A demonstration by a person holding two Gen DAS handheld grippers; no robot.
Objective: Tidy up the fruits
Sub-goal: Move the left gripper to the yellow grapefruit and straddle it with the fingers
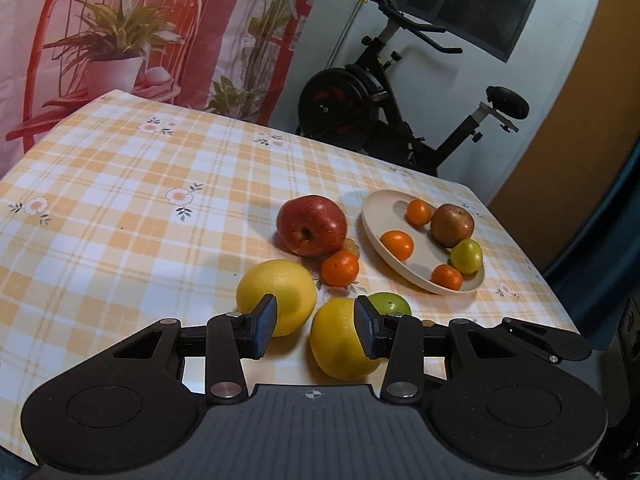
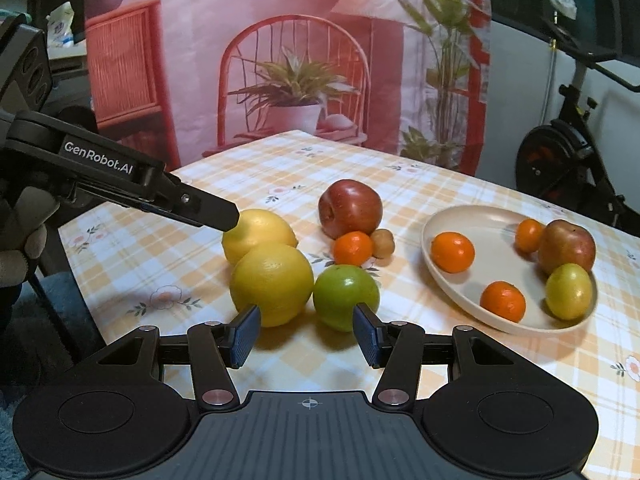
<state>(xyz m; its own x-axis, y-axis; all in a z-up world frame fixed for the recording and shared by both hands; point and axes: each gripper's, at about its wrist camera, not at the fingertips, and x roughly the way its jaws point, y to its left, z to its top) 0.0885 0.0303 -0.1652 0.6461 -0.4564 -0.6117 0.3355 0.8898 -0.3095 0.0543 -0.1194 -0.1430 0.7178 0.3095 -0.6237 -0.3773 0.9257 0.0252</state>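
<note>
Yellow lemons [image 2: 272, 284] sit beside a green apple [image 2: 346, 296] near the plate [image 1: 372, 236]. Both claws, left gripper [image 1: 316, 330] and right gripper [image 2: 308, 334], hang parted, gripping nothing.

From my left wrist view, the green fruit [image 1: 390, 304] beside the near yellow citrus [image 1: 340, 340] is mostly hidden behind my left gripper's [image 1: 316, 330] right finger, so I see only its top. A small brownish fruit [image 1: 352, 246] behind the red apple [image 1: 311, 225] shows just a sliver there; I cannot tell what it is. In the right wrist view, the left gripper's tip covers the upper left of the far yellow citrus [image 2: 264, 232], and I cannot tell whether it touches. The gloved hand [image 2: 20, 232] holding that gripper is cut off by the left edge.
</note>
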